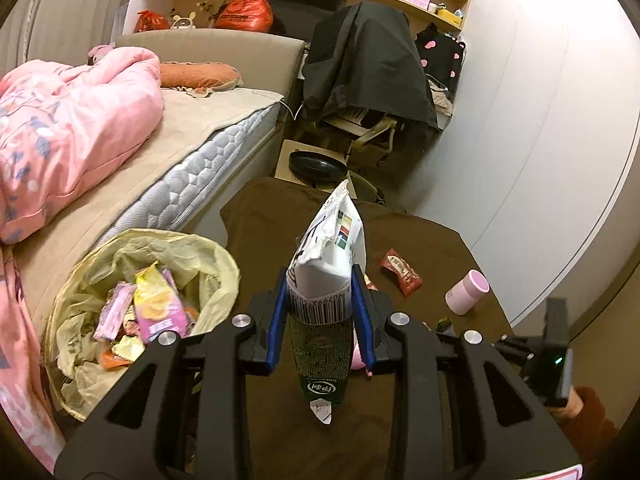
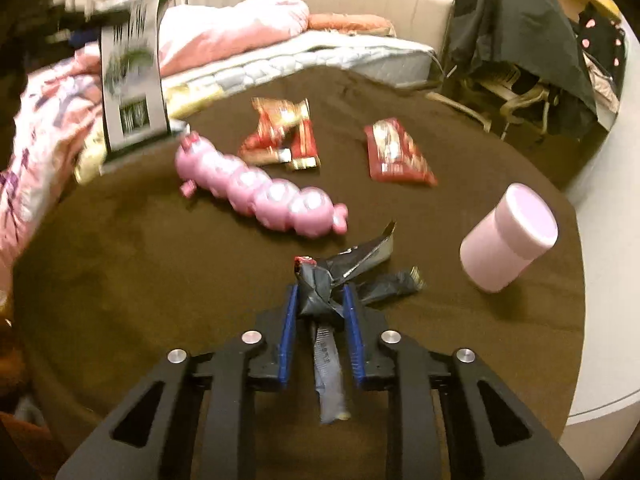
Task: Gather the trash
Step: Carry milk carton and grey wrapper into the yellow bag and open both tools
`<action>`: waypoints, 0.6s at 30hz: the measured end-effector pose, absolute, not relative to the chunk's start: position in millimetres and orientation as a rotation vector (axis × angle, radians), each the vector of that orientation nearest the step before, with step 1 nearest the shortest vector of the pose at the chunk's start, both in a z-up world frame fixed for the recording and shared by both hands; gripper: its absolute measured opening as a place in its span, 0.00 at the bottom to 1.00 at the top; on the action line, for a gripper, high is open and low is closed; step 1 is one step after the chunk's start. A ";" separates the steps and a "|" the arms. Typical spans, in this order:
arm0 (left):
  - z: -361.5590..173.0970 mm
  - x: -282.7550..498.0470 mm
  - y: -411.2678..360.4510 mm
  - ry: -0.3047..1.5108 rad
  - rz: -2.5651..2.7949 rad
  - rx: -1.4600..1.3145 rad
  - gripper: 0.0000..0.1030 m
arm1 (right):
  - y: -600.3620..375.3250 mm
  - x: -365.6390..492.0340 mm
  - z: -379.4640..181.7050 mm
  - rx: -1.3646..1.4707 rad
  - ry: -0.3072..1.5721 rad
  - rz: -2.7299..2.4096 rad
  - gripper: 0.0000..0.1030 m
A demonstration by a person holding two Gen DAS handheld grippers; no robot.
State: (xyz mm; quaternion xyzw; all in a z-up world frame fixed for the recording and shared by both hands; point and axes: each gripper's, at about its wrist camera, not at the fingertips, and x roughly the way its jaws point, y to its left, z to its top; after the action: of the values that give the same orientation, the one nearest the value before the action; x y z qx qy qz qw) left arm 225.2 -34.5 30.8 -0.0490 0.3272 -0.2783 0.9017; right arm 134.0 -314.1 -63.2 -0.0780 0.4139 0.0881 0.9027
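- Our left gripper [image 1: 323, 300] pinches a torn white-and-green snack bag [image 1: 330, 264] between its jaws, holding it upright above the brown counter [image 1: 424, 236].
- At eight o'clock from that bag stands the trash bin [image 1: 132, 304] with its yellow liner, already holding wrappers, beside the bed [image 1: 208, 140].
- Our right gripper [image 2: 320, 304] has its jaws pressed on a crumpled dark wrapper [image 2: 320, 288] that lies on the counter.
- In the right wrist view, a pink string of cups [image 2: 260, 192] lies at eleven o'clock from that wrapper, red wrappers [image 2: 396, 156] at twelve to one, and a pink cup [image 2: 508, 236] at two.
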 end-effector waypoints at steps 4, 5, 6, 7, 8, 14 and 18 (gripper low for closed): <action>29.9 222.3 -19.5 0.665 -0.562 -0.115 0.27 | -302.8 136.2 -23.7 -0.122 0.765 0.220 0.20; 30.3 221.7 -14.8 0.660 -0.555 -0.118 0.27 | -298.1 139.2 -11.3 -0.119 0.735 0.231 0.20; 30.5 220.3 -8.7 0.654 -0.549 -0.122 0.27 | -292.6 142.5 -0.4 -0.114 0.709 0.241 0.20; 31.7 219.5 -2.4 0.646 -0.540 -0.127 0.27 | -286.7 147.5 10.3 -0.105 0.685 0.253 0.20; 32.9 218.3 1.4 0.639 -0.530 -0.129 0.27 | -281.6 152.4 19.0 -0.096 0.668 0.265 0.20; 45.2 212.4 36.0 0.566 -0.439 -0.112 0.27 | -233.2 186.7 59.3 -0.104 0.563 0.330 0.20; 49.6 214.6 58.4 0.543 -0.389 -0.110 0.27 | -199.4 210.0 68.5 -0.095 0.542 0.399 0.20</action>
State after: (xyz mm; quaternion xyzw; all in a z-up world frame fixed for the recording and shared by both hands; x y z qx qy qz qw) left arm 214.6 58.4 49.6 -0.0541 0.2664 -0.1908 0.9432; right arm 210.0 -199.4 68.5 -0.0468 0.2656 0.1959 0.9428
